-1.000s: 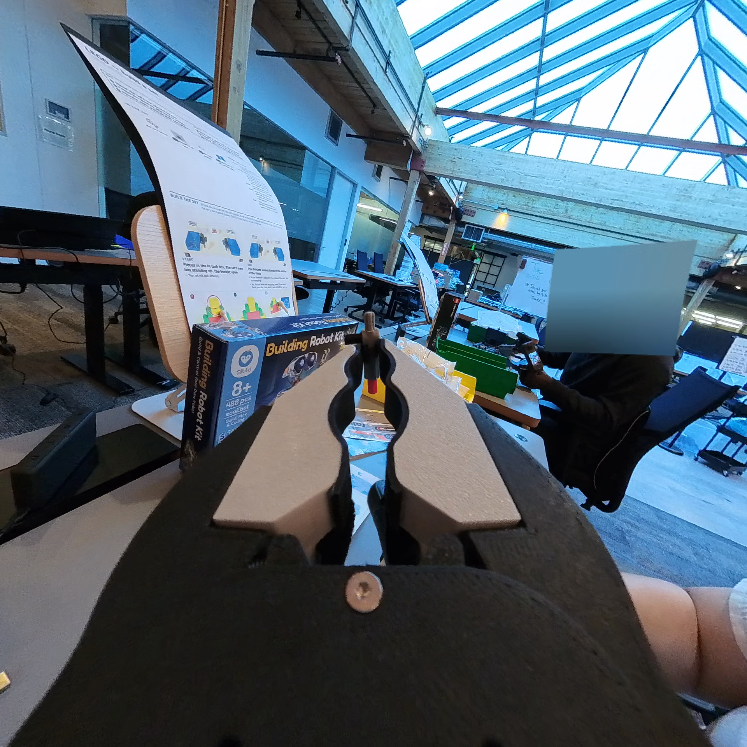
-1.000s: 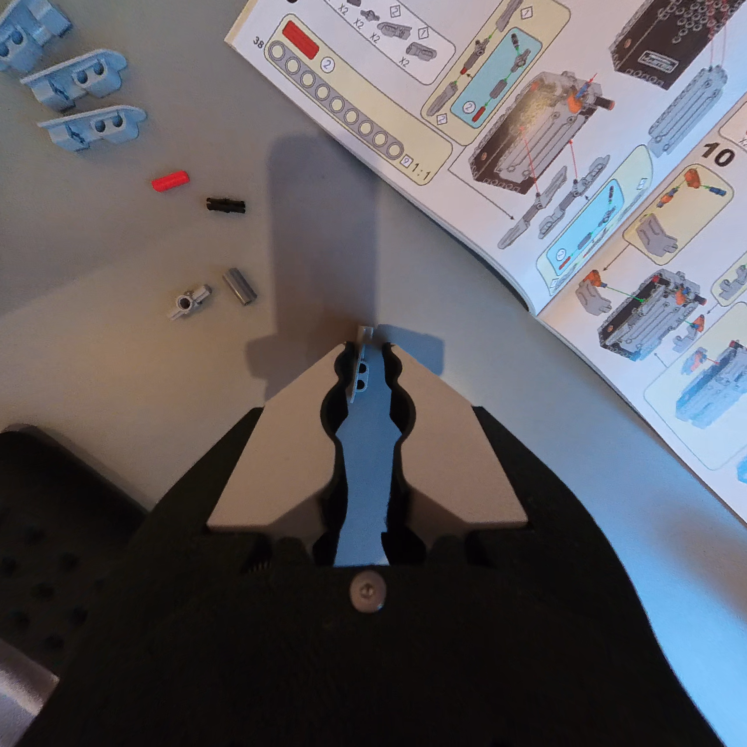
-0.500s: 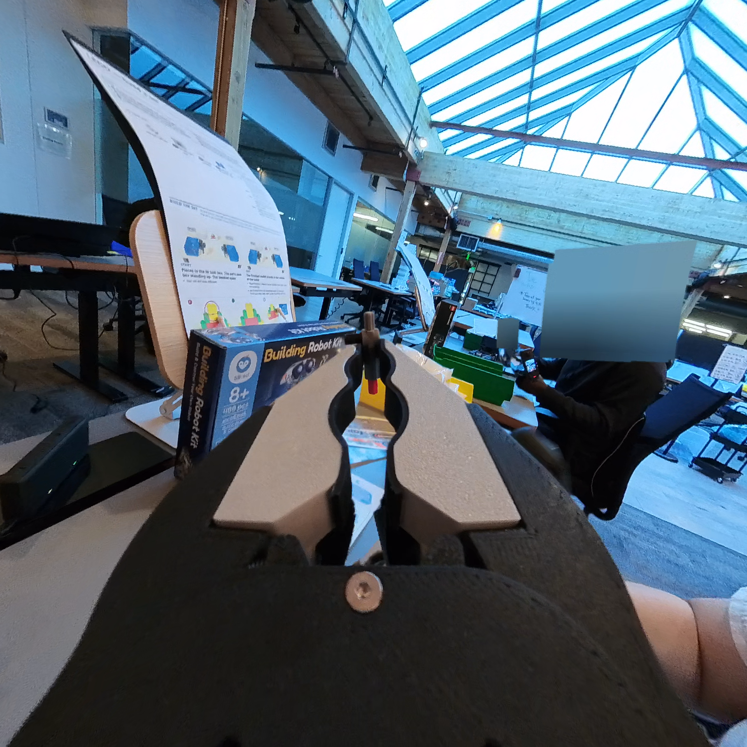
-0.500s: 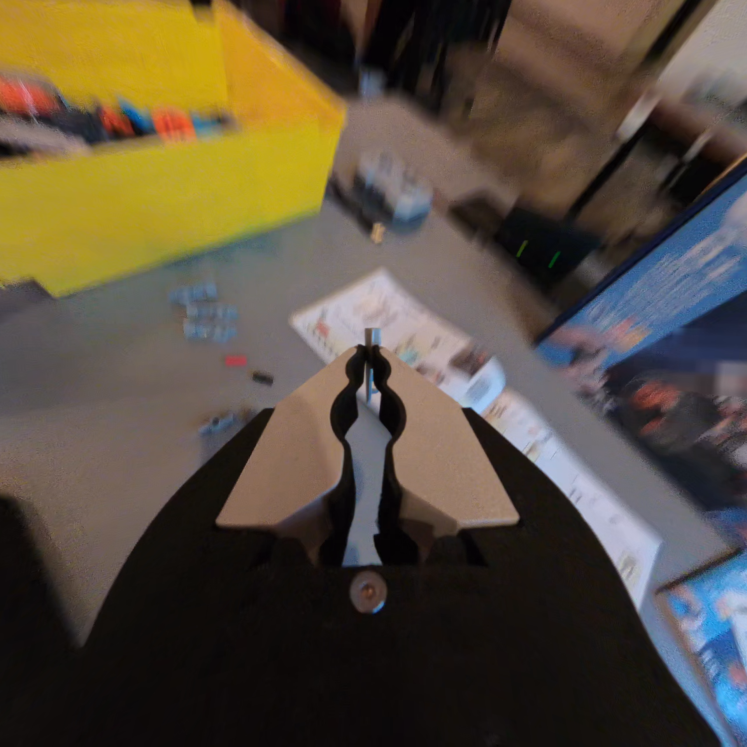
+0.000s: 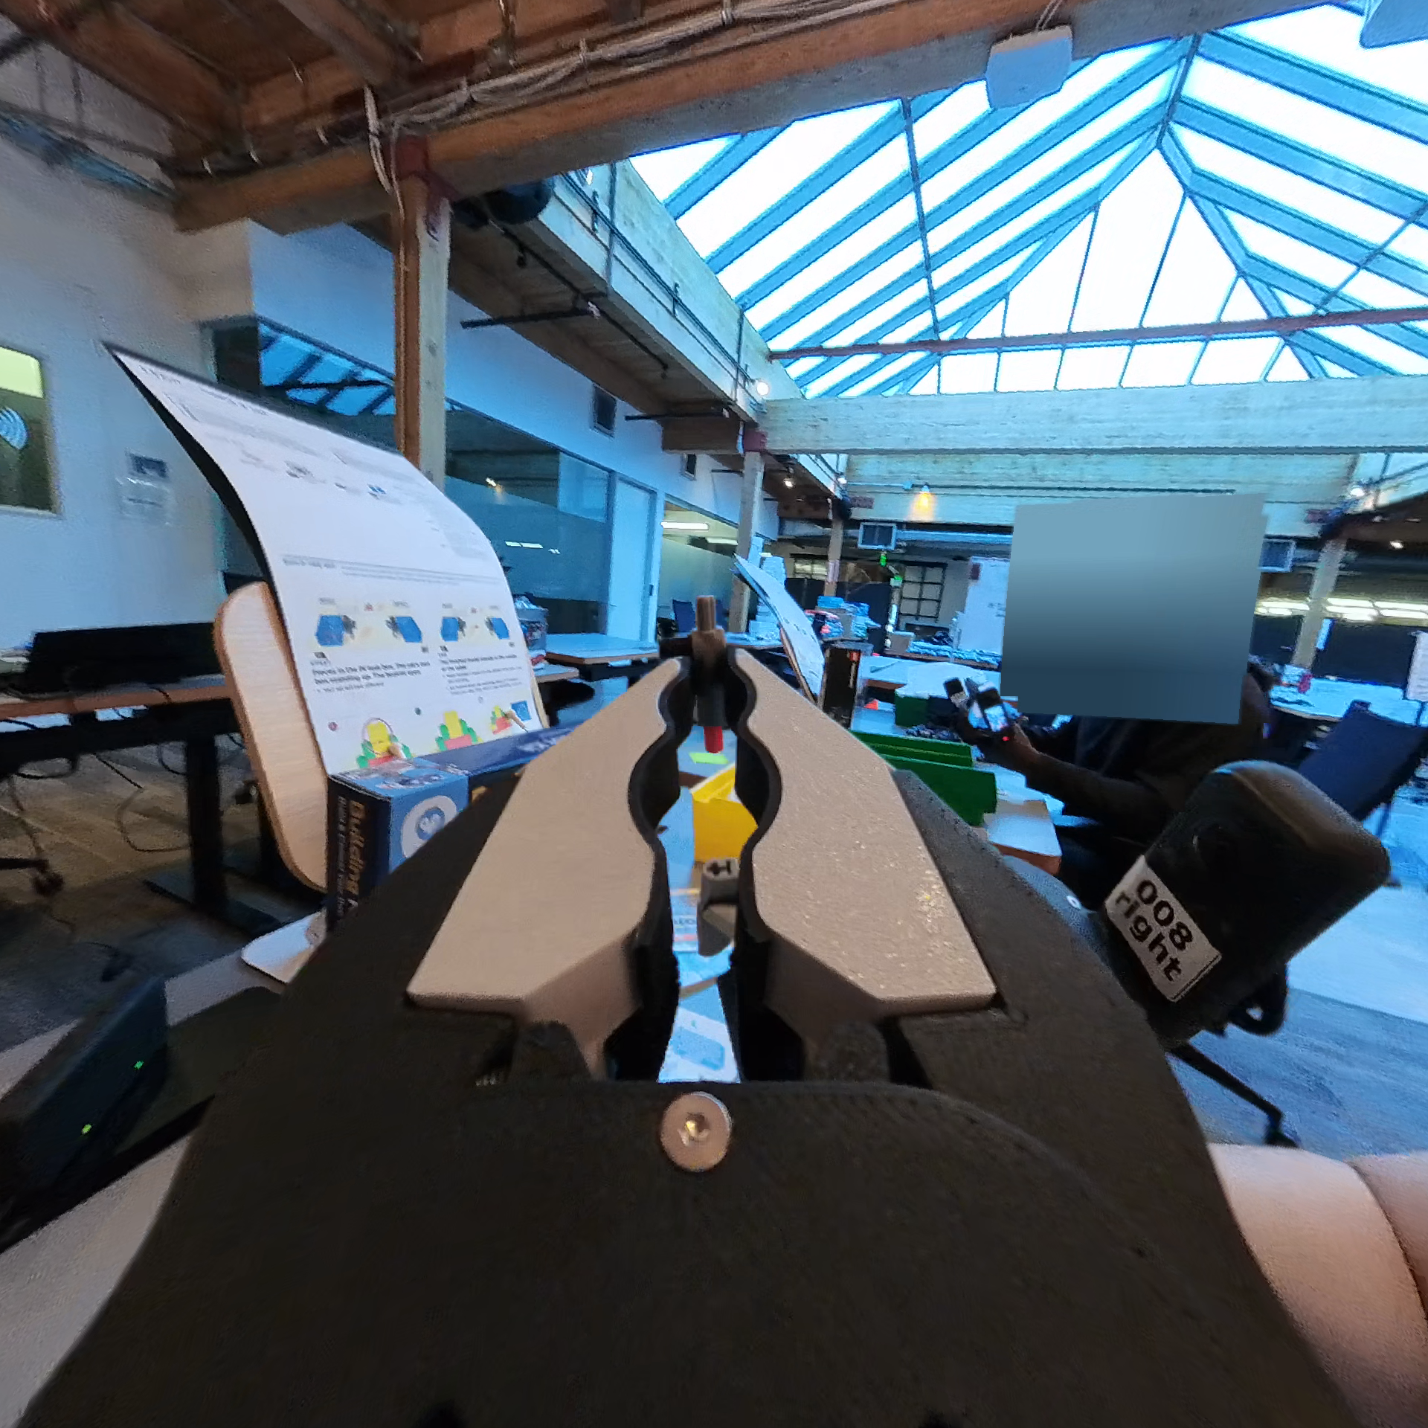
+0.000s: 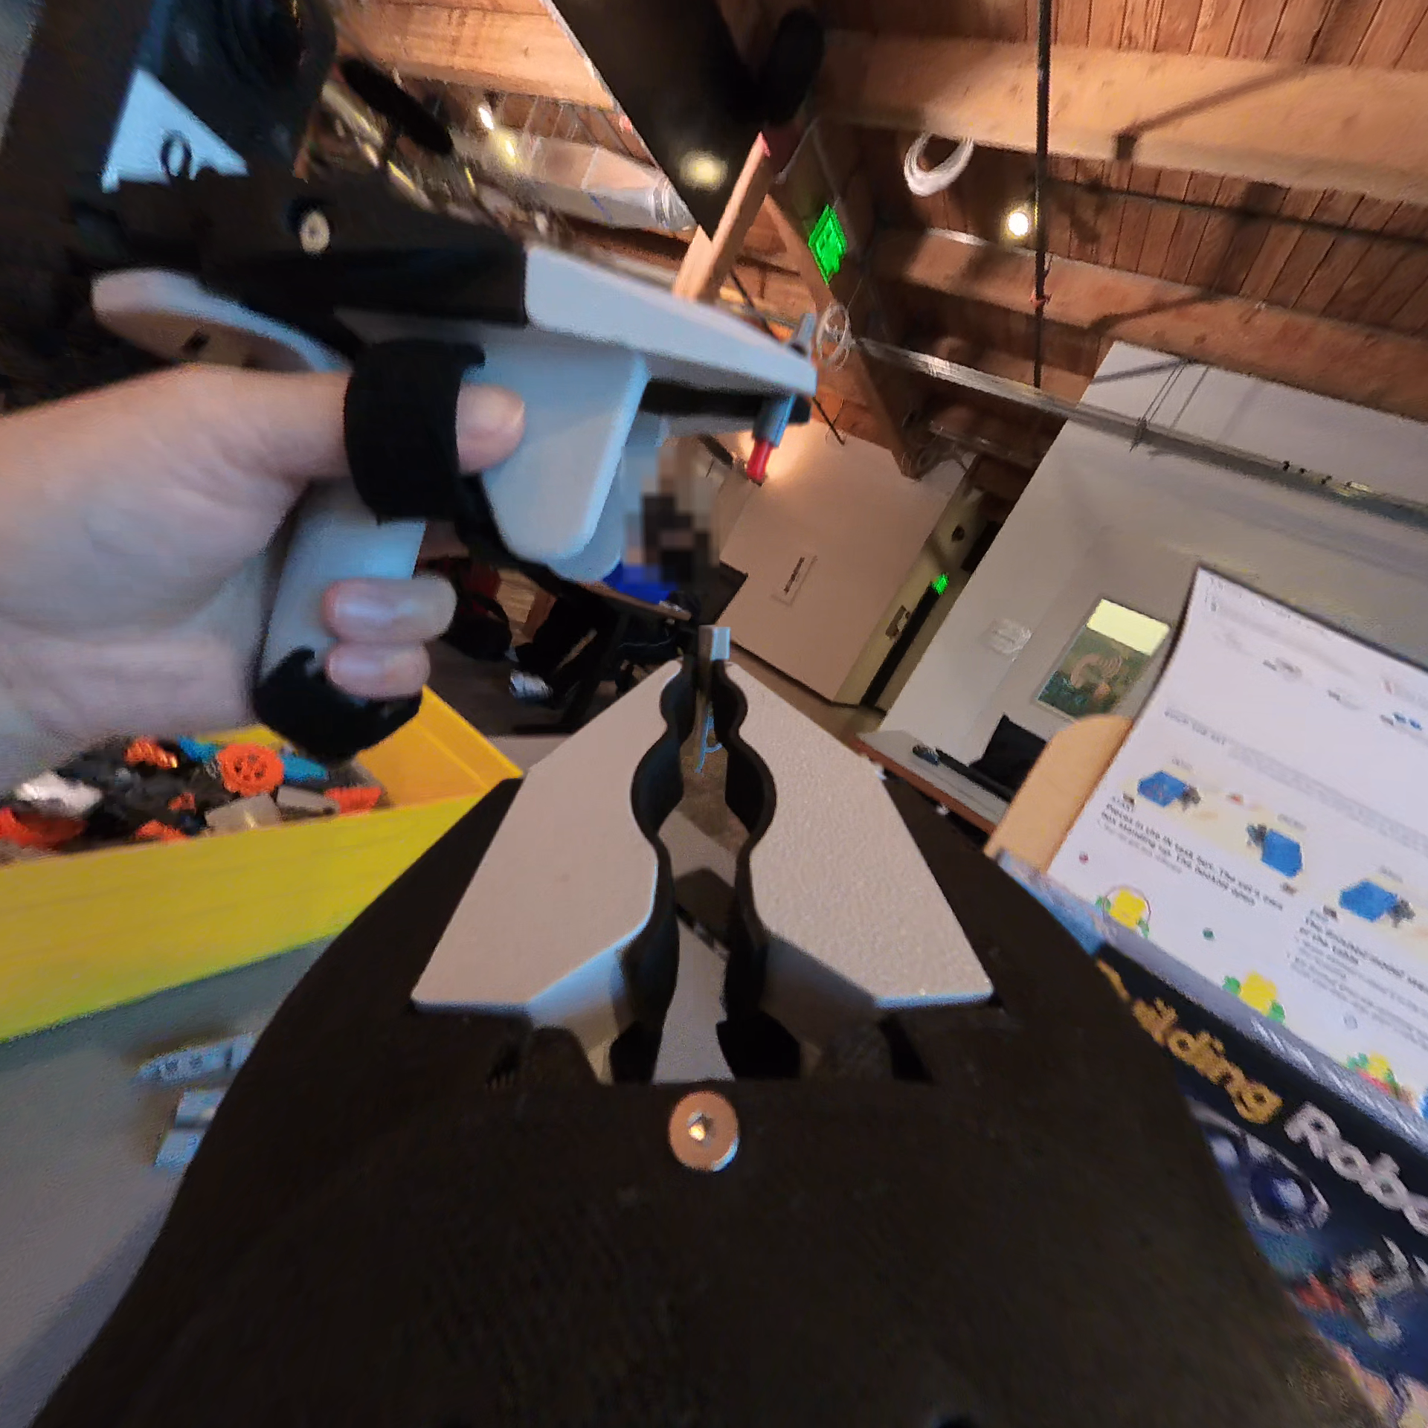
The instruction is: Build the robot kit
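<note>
1. Since a second ago, when it was pointing down at the tabletop and an open booklet, the right gripper [image 6: 712, 680] is swinging up to face the room; the left gripper [image 5: 707, 664] is tilting slightly higher.
2. Left jaws are pinching a thin axle piece [image 5: 706, 645], grey at the top and red at the bottom, held upright at the very tips.
3. Right jaws are clamping a small pale grey part [image 6: 714, 645], which is sticking out just past the tips.
4. Both pieces are looking light, stiff, smooth plastic, likely to twist or slip; gripping mid-shaft seems safest.
5. Nearby are sitting a yellow bin [image 6: 232, 873] of parts, a blue box [image 5: 390, 823] and a propped instruction sheet [image 5: 371, 587].
</note>
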`<state>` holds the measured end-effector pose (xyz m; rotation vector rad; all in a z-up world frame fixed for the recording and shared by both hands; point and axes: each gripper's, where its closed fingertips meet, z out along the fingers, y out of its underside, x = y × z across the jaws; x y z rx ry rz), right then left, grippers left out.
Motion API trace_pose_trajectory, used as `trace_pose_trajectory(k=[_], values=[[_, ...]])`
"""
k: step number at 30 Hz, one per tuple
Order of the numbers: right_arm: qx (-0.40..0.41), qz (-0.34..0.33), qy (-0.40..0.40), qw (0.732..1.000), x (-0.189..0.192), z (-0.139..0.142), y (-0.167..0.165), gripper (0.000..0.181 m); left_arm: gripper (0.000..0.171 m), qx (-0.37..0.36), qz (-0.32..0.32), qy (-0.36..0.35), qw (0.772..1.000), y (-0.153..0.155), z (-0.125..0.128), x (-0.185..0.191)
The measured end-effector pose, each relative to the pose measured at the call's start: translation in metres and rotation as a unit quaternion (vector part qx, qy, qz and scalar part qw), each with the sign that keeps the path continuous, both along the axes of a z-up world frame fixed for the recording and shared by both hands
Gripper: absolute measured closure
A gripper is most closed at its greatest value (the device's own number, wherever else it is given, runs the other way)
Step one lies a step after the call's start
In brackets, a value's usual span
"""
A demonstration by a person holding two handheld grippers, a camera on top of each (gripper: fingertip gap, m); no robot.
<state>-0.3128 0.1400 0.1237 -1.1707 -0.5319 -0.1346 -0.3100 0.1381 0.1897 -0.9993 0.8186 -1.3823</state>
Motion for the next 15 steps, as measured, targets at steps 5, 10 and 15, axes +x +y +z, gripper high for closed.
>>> trace_pose_trajectory(k=[5, 10, 15], values=[[0.067, 0.026, 0.007, 0.997, -0.023, 0.045, 0.007, 0.18, 0.167, 0.006, 0.025, -0.073, 0.997, 0.002, 0.025, -0.035], [0.143, 0.041, -0.051, 0.988, -0.052, 0.071, 0.007, 0.18, 0.167, 0.033, 0.051, -0.141, 0.988, -0.001, 0.046, -0.067], [0.211, 0.061, -0.038, 0.975, -0.068, 0.09, 0.002, 0.18, 0.167, 0.049, 0.054, -0.177, 0.982, -0.006, 0.053, -0.08]])
